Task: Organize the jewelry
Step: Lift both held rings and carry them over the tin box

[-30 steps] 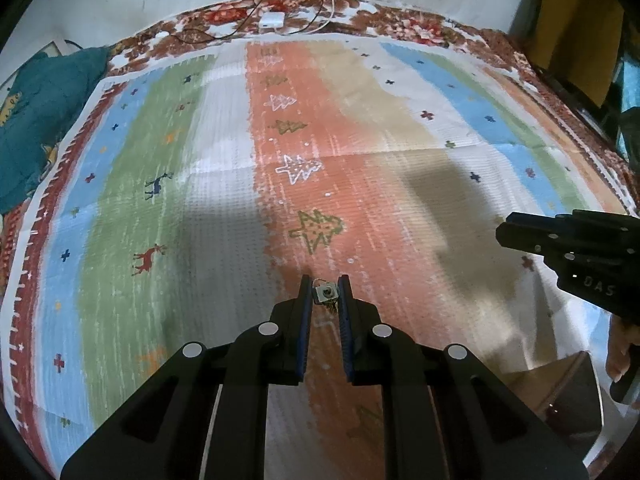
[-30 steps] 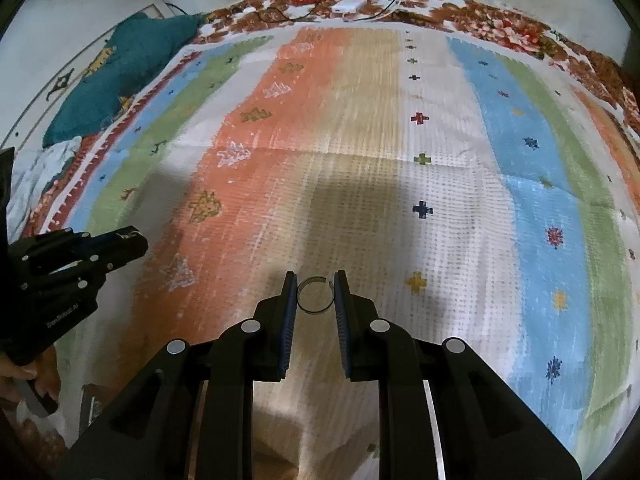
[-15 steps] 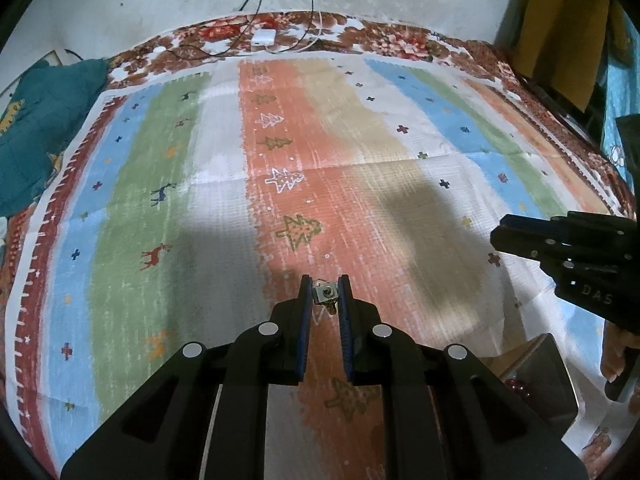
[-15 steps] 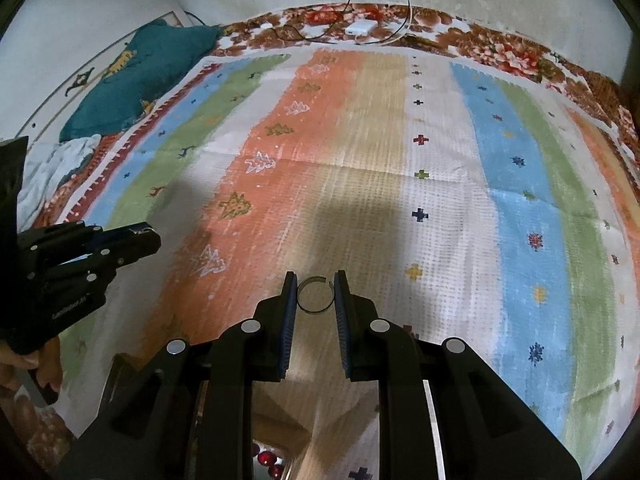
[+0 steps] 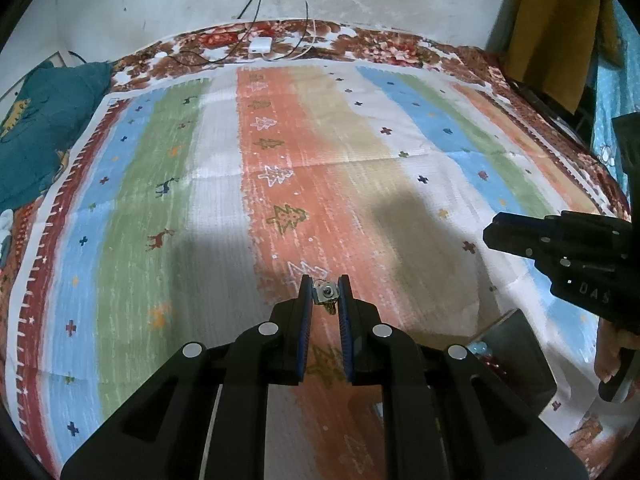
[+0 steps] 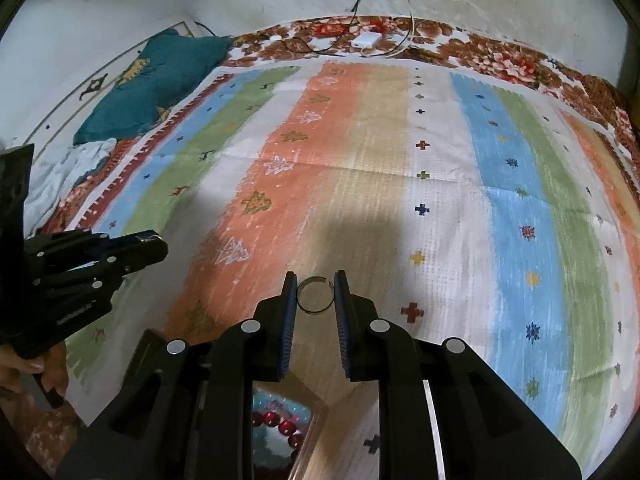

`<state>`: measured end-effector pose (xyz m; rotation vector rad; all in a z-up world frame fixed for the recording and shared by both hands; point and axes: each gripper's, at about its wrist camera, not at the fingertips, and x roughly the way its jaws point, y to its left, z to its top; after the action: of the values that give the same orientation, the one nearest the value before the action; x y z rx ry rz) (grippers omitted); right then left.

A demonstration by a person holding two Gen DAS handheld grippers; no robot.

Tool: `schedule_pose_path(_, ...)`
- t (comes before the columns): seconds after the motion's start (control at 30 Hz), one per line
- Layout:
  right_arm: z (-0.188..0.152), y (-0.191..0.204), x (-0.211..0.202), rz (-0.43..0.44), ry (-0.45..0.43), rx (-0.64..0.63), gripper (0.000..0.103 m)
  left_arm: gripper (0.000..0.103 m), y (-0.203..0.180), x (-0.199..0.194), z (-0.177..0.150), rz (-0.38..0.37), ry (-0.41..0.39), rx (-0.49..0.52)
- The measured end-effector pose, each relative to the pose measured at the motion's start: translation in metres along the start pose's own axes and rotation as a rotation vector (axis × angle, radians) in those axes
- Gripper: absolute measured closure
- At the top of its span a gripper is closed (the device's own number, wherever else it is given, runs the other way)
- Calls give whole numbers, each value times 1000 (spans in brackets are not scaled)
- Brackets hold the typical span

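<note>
A small square stud earring (image 5: 325, 293) is pinched in the left hand-held gripper (image 5: 325, 294); an open ring (image 6: 315, 295) is pinched in the right hand-held gripper (image 6: 315, 294). Both hang above the striped bed cover (image 6: 400, 184), over its near edge, where the mirrored jewelry box (image 6: 280, 424) with red beads (image 6: 280, 424) sits. The cover's middle and far edge lie bare.

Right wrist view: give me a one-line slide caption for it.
Right gripper pinches an open silver ring above the striped cloth, red beads visible in the box below.

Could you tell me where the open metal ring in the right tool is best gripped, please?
Grip the open ring across its width, pads on opposite outer sides of the band, as the right tool holds it, with the gap in the band facing away from both pads.
</note>
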<state>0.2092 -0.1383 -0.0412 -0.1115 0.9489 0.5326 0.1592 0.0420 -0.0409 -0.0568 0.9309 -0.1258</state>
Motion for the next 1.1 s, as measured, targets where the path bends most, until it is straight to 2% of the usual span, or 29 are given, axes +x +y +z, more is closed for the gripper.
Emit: schedule_pose_path(1.1,-33,25,-44,66,-61,-38,84,91,-30,-45,-31,-66,-47,12)
